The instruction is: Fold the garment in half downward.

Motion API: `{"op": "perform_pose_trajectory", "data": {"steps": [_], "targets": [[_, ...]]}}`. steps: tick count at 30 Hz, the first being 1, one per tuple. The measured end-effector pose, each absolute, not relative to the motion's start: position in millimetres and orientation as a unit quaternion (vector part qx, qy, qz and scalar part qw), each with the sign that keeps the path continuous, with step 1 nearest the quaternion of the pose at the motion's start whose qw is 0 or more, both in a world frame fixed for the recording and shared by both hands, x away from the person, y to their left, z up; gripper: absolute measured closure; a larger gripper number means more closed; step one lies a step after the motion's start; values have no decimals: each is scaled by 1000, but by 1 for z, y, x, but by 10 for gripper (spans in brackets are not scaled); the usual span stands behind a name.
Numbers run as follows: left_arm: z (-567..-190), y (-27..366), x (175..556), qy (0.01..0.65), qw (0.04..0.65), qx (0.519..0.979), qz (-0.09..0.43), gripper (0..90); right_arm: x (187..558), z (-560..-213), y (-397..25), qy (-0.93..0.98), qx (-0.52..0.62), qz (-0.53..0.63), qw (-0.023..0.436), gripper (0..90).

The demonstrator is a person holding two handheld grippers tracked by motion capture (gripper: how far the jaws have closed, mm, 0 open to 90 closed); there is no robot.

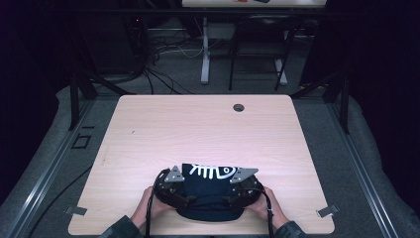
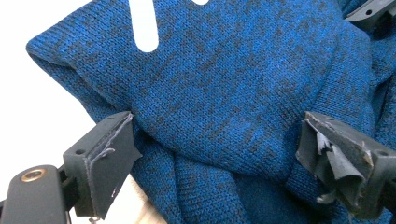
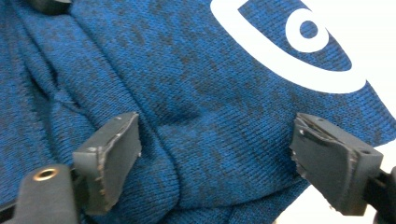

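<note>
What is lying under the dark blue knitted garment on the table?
The dark blue knitted garment with a white print rests on the pale wooden table. Its folded layers cover whatever lies beneath them, so nothing else can be confirmed there.

In the high view, both grippers' fingers are hidden under the grey plates and the folded knit garment [image 1: 210, 191], so how wide they stand cannot be told there. The person's forearms are cut off by the bottom edge at 6 o'clock. The garment's white print [image 1: 213, 171] is too small to read. In the left gripper view the garment [image 2: 224, 93] runs off the frame at 12 and 3 o'clock; in the right gripper view the garment [image 3: 187, 93] is cropped at 9 and 12 o'clock. The desk [image 1: 198, 124] beneath the garment is covered.
</note>
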State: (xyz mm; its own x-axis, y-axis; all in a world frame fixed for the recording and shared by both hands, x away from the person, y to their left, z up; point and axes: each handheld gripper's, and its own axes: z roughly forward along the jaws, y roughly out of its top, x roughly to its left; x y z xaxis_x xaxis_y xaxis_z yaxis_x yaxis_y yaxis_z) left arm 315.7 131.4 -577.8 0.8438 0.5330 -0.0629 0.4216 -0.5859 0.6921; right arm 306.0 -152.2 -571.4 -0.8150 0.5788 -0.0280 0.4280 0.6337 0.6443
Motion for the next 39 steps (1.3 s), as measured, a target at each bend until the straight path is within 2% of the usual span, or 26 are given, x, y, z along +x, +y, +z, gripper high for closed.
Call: {"op": "perform_pose_trajectory", "data": {"steps": [3,14,19,26,29,39], "targets": [[-578,130,315,270,366,887,79,106,315,-574,-155,897,285,322,100,86],[-577,130,315,275,367,884,90,64,320,-574,-154,898,285,320,101,78],[-572,133,315,278,377,878,99,3,317,-570,-156,888,300,334,99,0],[-559,149,314,288,415,857,104,1,304,-556,-159,882,290,352,118,0],[-555,162,317,302,415,850,123,1,300,-551,-165,878,294,357,125,0],[-569,187,330,340,391,846,127,4,302,-551,-198,867,330,347,139,0]]}}
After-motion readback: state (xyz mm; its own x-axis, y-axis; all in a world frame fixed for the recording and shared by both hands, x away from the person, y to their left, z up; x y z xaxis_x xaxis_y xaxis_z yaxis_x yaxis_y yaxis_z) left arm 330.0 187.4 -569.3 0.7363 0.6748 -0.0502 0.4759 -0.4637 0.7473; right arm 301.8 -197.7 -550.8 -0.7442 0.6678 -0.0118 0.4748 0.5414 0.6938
